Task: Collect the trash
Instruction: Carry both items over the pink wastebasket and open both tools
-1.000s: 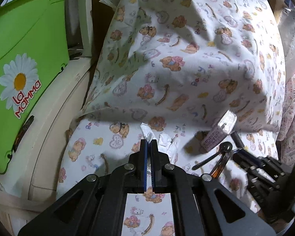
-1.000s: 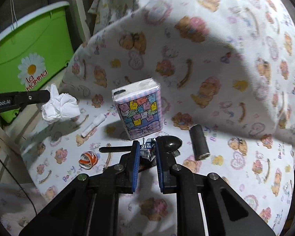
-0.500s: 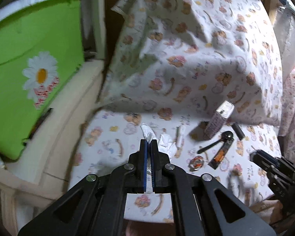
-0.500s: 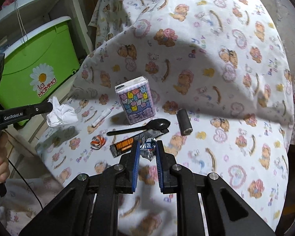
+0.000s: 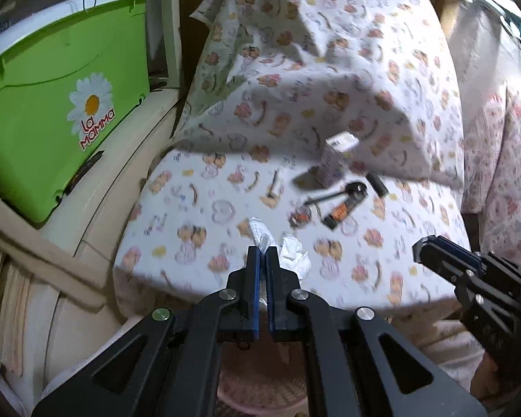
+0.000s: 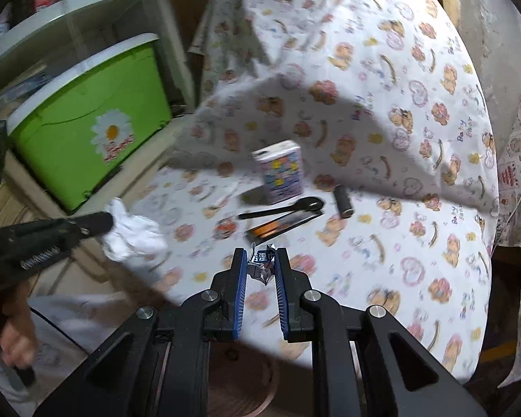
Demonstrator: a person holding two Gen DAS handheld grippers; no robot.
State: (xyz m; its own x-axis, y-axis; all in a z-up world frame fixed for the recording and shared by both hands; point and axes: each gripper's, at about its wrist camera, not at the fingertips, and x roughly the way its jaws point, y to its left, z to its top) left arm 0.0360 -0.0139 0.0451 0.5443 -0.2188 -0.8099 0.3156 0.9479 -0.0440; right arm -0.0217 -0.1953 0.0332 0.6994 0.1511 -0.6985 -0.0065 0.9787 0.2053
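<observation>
Both grippers have drawn back from the bear-print table [image 6: 416,208], each carrying trash clear of the remaining litter ahead, so a drop-off likely comes next. Far left, the green bin [image 5: 52,111] reads "La Mamma". The left gripper [image 5: 262,253] pinches a crumpled tissue [image 6: 132,232]; the right gripper [image 6: 259,260], narrowly parted, grips a small wrapper [image 6: 262,266] with Chinese characters.
</observation>
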